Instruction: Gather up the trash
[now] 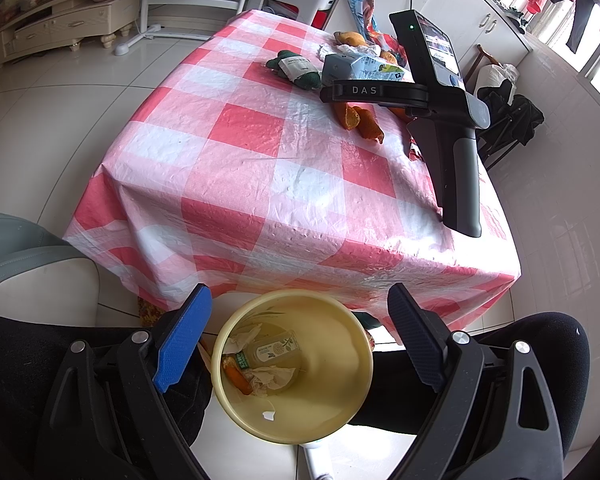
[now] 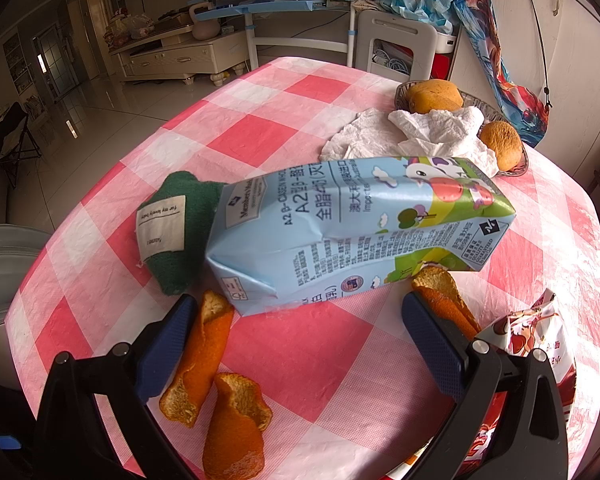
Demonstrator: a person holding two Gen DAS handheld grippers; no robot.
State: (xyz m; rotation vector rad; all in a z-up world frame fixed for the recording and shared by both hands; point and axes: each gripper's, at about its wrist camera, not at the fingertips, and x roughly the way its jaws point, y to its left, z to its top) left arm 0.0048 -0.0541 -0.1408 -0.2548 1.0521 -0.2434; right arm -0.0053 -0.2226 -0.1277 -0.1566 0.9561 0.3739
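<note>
My left gripper [image 1: 296,340] hangs open over a yellow bin [image 1: 328,400] on the floor in front of the table; the bin holds a small bottle, crumpled tissue and orange peel. My right gripper [image 2: 300,344] stands open above the checked tablecloth [image 2: 300,92], just short of a dented blue milk carton [image 2: 352,228] lying on its side. Orange peels [image 2: 204,356] lie by its left finger, another peel [image 2: 444,296] by its right finger. A crumpled tissue [image 2: 432,132] and a red snack wrapper [image 2: 536,332] also lie on the table. In the left wrist view the right gripper's handle [image 1: 448,152] rises over the carton [image 1: 360,68].
A green cloth with a white label [image 2: 168,228] lies left of the carton. A wire basket [image 2: 512,168] with two oranges sits at the far right. A grey chair [image 1: 20,264] stands left of the table. Dark trouser legs [image 1: 20,380] flank the bin.
</note>
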